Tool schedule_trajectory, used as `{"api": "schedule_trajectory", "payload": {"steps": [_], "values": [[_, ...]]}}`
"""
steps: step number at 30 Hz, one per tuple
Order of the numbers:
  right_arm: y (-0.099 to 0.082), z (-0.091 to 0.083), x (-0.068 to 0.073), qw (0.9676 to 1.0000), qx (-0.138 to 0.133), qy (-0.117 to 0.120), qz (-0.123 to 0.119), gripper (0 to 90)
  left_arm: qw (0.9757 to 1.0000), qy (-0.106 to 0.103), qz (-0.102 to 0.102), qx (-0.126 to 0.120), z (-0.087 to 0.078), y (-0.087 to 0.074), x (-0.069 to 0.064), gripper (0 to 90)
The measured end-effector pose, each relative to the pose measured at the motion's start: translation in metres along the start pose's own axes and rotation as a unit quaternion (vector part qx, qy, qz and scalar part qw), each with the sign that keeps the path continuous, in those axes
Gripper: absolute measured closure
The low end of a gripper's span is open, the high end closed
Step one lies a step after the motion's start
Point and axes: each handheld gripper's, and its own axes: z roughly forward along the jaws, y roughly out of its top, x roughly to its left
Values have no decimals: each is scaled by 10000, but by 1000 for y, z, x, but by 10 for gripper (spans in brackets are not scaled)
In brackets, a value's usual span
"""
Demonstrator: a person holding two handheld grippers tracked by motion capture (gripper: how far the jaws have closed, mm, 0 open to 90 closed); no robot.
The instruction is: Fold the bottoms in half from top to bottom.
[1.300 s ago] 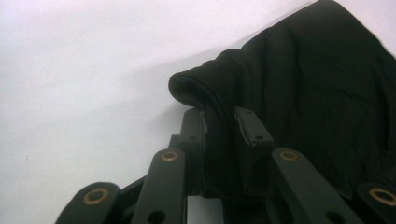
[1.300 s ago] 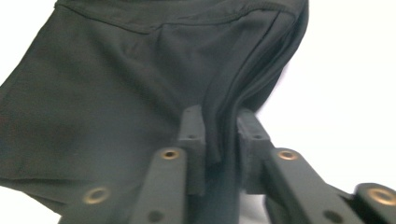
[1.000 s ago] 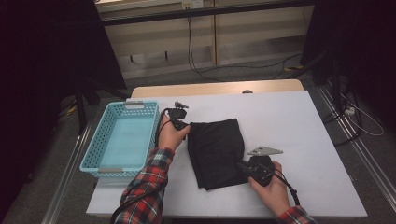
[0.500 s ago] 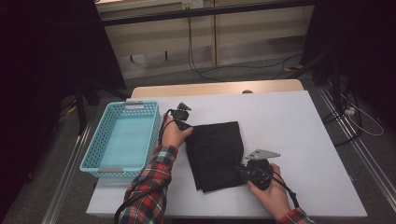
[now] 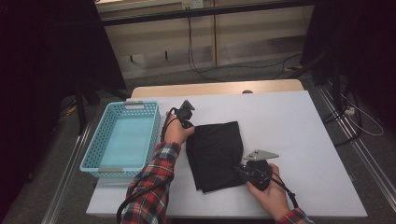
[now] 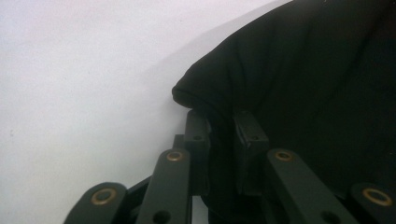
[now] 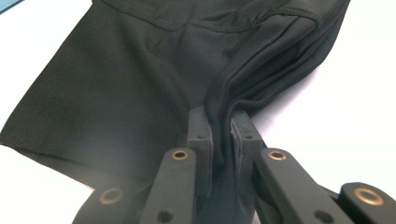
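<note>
From above, a folded black cloth (image 5: 215, 155) lies flat near the middle of the white surface (image 5: 289, 130). A blue basket (image 5: 122, 140) stands at the surface's left edge, well apart from the cloth's far side but just beside the person's left arm in its red plaid sleeve (image 5: 154, 186). The left gripper (image 5: 186, 122) sits at the cloth's upper left corner, its hand wrapped round it. The right gripper (image 5: 240, 170) meets the cloth's lower right edge, with its grey plate on top.

In the left gripper view, the left gripper (image 6: 219, 128) has its jaws clenched on a rounded fold at the corner of the cloth (image 6: 303, 84); they have just been closing, and the fabric bunches between them. Bare surface (image 6: 84, 70) spreads to the left.

In the right gripper view, the right gripper (image 7: 220, 126) has its jaws pinched tight on a stacked edge of the cloth (image 7: 121, 84), several layers rising in a ridge from between them. The rest of the cloth lies flat on the surface (image 7: 345, 93), its stitched hem at the top.
</note>
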Motion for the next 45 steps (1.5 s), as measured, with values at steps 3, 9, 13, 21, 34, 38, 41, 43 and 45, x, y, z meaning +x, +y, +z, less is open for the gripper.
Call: {"api": "schedule_trajectory", "payload": {"steps": [3, 9, 13, 21, 34, 38, 41, 43, 45], "values": [[-1, 0, 1, 10000, -34, -14, -36, 821, 9998, 64, -69, 166, -3, 4, -1, 805], [0, -2, 0, 9999, -97, 25, -26, 825, 9982, 173, -39, 566, -16, 14, -2, 816], [2, -5, 1, 9998, -194, 83, -5, 827, 9973, 238, 14, 697, -27, 19, -4, 819], [10, -12, 10, 9987, -456, 201, -86, 831, 9949, 372, 116, 934, -47, 23, -2, 824], [22, -16, 28, 9956, -821, 283, -363, 835, 9926, 608, 245, 1018, -78, 27, 0, 827], [25, -17, 30, 9951, -860, 312, -382, 836, 9920, 677, 307, 1021, -84, 28, 0, 827], [26, -17, 31, 9944, -958, 314, -322, 836, 9919, 681, 305, 1025, -88, 27, 2, 827], [27, -18, 31, 9938, -1019, 308, -332, 836, 9921, 670, 298, 1015, -91, 27, 3, 827], [28, -18, 32, 9933, -1059, 313, -347, 837, 9921, 685, 286, 1009, -93, 27, 3, 827]]}}
